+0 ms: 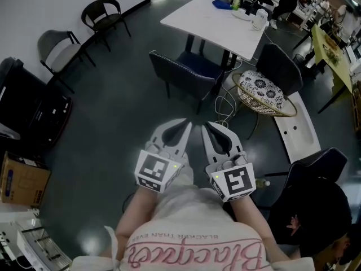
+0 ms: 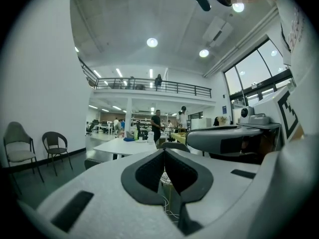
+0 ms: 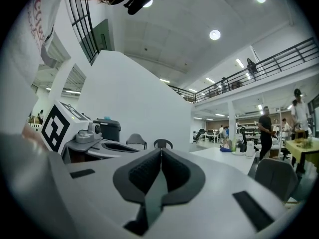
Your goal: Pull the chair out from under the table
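Head view: I am holding the left gripper (image 1: pixel 181 127) and the right gripper (image 1: pixel 207 130) side by side in front of my body. Both are aiming towards the chair (image 1: pixel 183 71), which is sitting tucked against the white table (image 1: pixel 214 21), well apart from either tool. I judge this to be the approach.

Left gripper view: its jaws are clenched together on nothing, with the table showing beyond them.

Right gripper view: its jaws are likewise pressing shut and empty, presumably closed for carrying until the chair's back comes within reach.
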{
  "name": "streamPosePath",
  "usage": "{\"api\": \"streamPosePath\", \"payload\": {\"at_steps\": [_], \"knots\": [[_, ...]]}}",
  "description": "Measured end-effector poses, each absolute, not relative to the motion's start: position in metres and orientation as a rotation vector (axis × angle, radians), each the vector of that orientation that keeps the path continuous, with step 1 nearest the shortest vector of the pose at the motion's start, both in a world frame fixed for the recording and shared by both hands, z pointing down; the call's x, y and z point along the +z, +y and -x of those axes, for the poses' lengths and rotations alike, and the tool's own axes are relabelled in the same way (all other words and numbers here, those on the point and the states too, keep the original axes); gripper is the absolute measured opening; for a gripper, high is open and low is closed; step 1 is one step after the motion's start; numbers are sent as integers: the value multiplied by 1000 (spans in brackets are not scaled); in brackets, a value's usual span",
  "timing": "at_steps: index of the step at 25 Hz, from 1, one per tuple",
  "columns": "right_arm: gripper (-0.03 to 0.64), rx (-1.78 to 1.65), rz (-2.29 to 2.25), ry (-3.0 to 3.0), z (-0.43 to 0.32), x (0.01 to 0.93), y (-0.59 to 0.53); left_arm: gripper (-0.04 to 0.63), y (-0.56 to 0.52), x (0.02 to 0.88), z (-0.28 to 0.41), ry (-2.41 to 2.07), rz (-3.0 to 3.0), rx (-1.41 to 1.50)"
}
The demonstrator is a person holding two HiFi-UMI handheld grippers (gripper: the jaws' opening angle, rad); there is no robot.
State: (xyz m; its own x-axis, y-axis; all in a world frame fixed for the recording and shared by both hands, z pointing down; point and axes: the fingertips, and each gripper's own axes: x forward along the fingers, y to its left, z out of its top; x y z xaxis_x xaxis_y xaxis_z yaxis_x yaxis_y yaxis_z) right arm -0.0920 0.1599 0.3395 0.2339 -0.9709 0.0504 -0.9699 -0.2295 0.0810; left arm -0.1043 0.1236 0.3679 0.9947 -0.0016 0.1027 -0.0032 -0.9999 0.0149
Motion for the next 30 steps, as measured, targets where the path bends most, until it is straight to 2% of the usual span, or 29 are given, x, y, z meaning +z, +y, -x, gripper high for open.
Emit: {"api": "streamPosePath", "payload": {"at_steps": [11, 16, 30], "knots": [[8, 8, -2281, -1897, -18, 347, 82, 6, 48, 373, -1, 7, -3112, 199], [8, 65, -2252, -1937, -46, 353, 35, 6, 9, 374, -38, -9, -3073, 192], [8, 173, -2161, -1971, -105, 375, -40, 6, -66, 400, -89, -112, -2983, 265]]}}
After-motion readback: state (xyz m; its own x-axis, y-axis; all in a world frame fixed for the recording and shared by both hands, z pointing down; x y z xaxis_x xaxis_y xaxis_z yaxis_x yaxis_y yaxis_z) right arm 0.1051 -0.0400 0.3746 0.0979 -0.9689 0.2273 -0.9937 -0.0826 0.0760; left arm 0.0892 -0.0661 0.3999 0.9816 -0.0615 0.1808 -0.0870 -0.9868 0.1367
